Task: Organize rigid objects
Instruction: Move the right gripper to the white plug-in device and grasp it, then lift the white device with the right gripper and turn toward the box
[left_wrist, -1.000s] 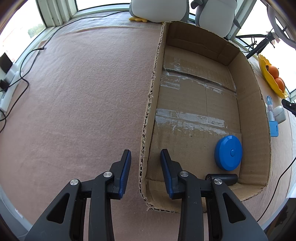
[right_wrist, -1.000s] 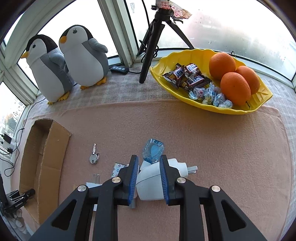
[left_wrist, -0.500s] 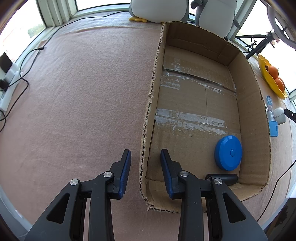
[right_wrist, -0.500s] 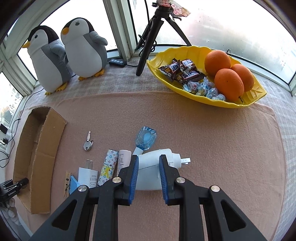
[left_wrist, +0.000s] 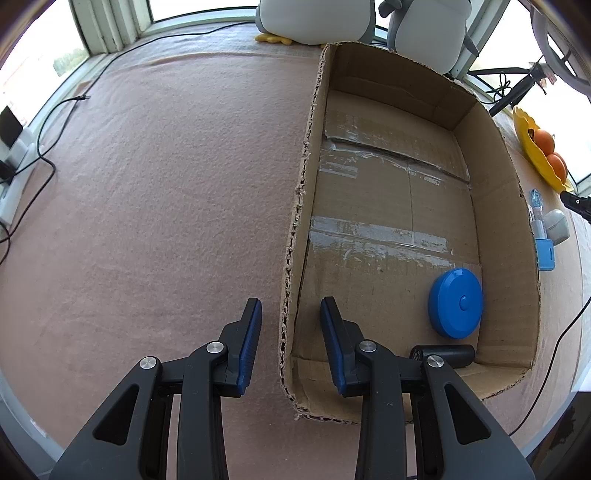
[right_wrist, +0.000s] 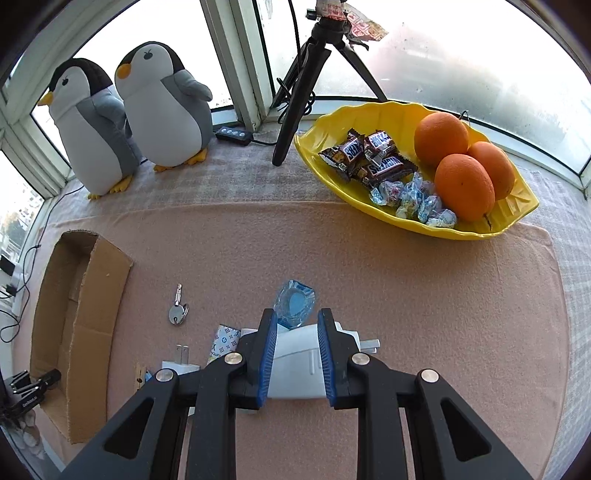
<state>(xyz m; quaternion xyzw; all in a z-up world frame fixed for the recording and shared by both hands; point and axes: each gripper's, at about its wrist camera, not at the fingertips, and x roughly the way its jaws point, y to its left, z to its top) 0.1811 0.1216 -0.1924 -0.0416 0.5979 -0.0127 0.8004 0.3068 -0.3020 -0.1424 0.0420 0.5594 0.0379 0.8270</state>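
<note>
The right gripper (right_wrist: 295, 354) is clamped on a white plug adapter (right_wrist: 297, 369), both blue pads pressing its flanks and its metal prongs projecting to the right; gripping across the narrow body appears chosen to keep the rigid part from twisting during transfer. Whether the adapter is clear of the pink cloth (right_wrist: 369, 277) or resting on it cannot be determined, since the fingers cover its underside. Just beyond the pads lies a clear blue-centred packet (right_wrist: 294, 304), partly cut off by the adapter. To the left sit a white charger (right_wrist: 181, 360), a patterned tube (right_wrist: 221, 339) and a key (right_wrist: 178, 312), the first two partly hidden by the gripper frame. The left gripper (left_wrist: 291, 332) straddles the near left wall of the cardboard box (left_wrist: 491, 206), one finger outside and one inside; the pads do not visibly touch the wall, yet the jaws stand at their narrowest, so the likely purpose is steadying the box. Inside, a blue disc (left_wrist: 456, 302) and a black cylinder (left_wrist: 443, 355) occupy the near right corner, the cylinder partly masked by the finger. Further off, the yellow dish (right_wrist: 417, 225) holds oranges and sweets.
</note>
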